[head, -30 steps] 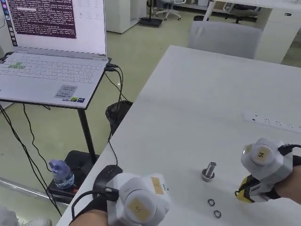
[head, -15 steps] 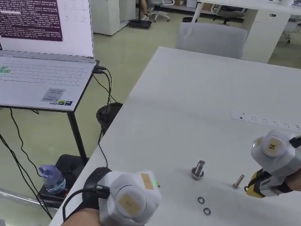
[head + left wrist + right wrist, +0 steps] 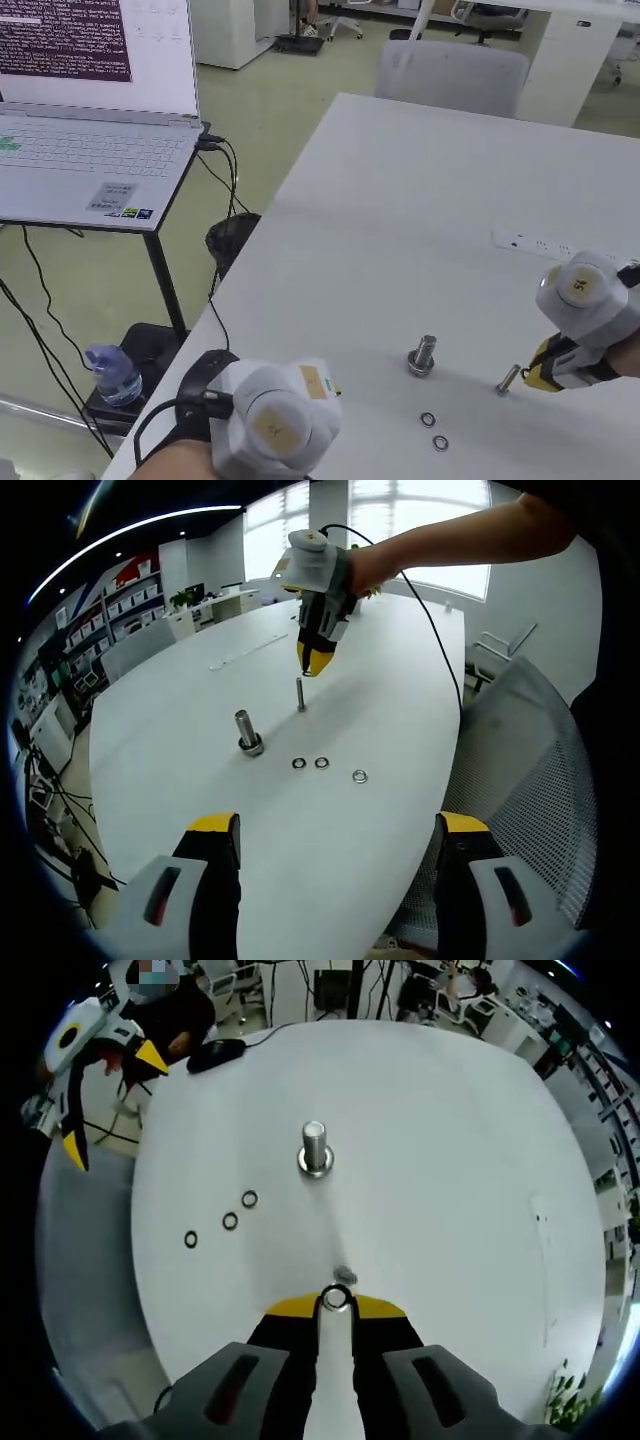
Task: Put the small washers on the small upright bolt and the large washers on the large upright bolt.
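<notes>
My right gripper point(image 3: 336, 1305) is shut on the top of the small bolt point(image 3: 508, 379), whose foot rests on the white table point(image 3: 420, 200); the small bolt point(image 3: 300, 695) stands just under those yellow tips. Left of it the large bolt point(image 3: 421, 356) stands upright on its head, and the large bolt point(image 3: 315, 1150) lies straight ahead of the right jaws. Three small washers point(image 3: 322, 763) lie flat in a row nearby; two washers point(image 3: 434, 431) sit in front of the large bolt. My left gripper point(image 3: 338, 830) hangs open over the near table edge, holding nothing.
A white power strip point(image 3: 560, 247) lies along the far right of the table. Off the table's left edge stand an open laptop point(image 3: 90, 170) on a stand, cables and a water bottle point(image 3: 112, 372) on the floor. A grey chair point(image 3: 450, 75) sits at the far end.
My right gripper has drawn away to the right, and the small bolt now shows at its tips, standing on the table. The head camera has shifted; the left gripper has hardly moved.
</notes>
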A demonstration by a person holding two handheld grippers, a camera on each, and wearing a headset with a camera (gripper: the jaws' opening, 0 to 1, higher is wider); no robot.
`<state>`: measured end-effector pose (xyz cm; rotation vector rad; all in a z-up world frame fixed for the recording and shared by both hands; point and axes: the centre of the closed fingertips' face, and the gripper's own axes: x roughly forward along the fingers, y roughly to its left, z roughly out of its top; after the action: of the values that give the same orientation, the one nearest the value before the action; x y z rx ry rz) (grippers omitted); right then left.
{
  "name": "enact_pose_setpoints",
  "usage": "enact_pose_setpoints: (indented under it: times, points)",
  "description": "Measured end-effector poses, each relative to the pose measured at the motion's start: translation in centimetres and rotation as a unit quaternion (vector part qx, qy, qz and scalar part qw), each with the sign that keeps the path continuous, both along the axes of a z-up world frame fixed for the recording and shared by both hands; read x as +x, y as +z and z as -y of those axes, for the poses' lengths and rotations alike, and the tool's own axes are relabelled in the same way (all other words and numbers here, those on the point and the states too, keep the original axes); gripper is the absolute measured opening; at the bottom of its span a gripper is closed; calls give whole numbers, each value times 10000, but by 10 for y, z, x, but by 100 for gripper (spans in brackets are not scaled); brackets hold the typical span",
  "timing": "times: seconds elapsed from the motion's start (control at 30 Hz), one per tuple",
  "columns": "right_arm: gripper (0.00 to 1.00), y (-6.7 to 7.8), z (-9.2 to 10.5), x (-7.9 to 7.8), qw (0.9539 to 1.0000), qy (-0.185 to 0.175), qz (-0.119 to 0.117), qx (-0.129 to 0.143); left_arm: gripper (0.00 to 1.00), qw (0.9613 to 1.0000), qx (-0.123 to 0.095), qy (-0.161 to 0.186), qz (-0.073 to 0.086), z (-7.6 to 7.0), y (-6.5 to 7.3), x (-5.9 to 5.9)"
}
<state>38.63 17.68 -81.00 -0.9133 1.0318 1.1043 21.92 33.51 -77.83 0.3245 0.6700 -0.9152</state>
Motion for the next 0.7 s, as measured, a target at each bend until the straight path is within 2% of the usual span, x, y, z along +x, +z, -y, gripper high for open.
enact_pose_setpoints:
  times: [0.23,0.7]
  points:
    - [12,2,-7,0,10000,60,66,-40,79,10000,1,9,-14,-1,-1,1]
    - [12,-4,-8,1,9999,100,14,-106,78,10000,-2,-11,-66,1,-3,0]
